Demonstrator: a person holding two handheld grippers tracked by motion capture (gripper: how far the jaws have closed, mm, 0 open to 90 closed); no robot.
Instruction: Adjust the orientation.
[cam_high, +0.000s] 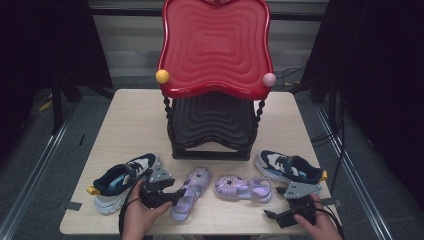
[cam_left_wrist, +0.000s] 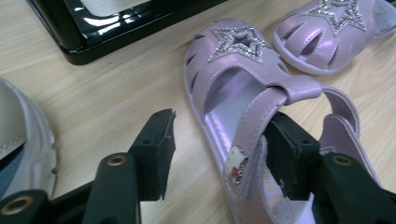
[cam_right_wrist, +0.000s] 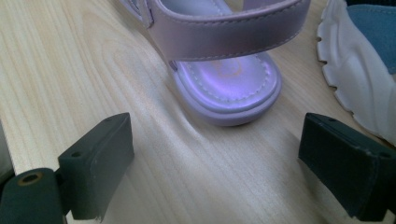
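Note:
Two lilac sandals with star fronts lie near the table's front edge. My left gripper (cam_high: 176, 195) (cam_left_wrist: 219, 126) is open at the left sandal (cam_high: 191, 194) (cam_left_wrist: 243, 84). One jaw sits inside the shoe against its side strap. The other stands on the table, clear of the sole. The right sandal (cam_high: 243, 189) (cam_left_wrist: 327, 32) lies sideways with its heel (cam_right_wrist: 224, 88) towards my right gripper (cam_high: 286, 196) (cam_right_wrist: 215, 154). That gripper is open wide just short of the heel, with bare table between its jaws. A person's hands hold both grippers at the table's front edge.
A navy-and-white sneaker (cam_high: 122, 182) (cam_left_wrist: 23, 140) lies left of the left gripper, its pair (cam_high: 287, 167) (cam_right_wrist: 359, 70) beside the right one. A two-tier rack with a red top tray (cam_high: 215, 45) and a black lower tray (cam_high: 212, 125) (cam_left_wrist: 116, 23) stands behind the shoes.

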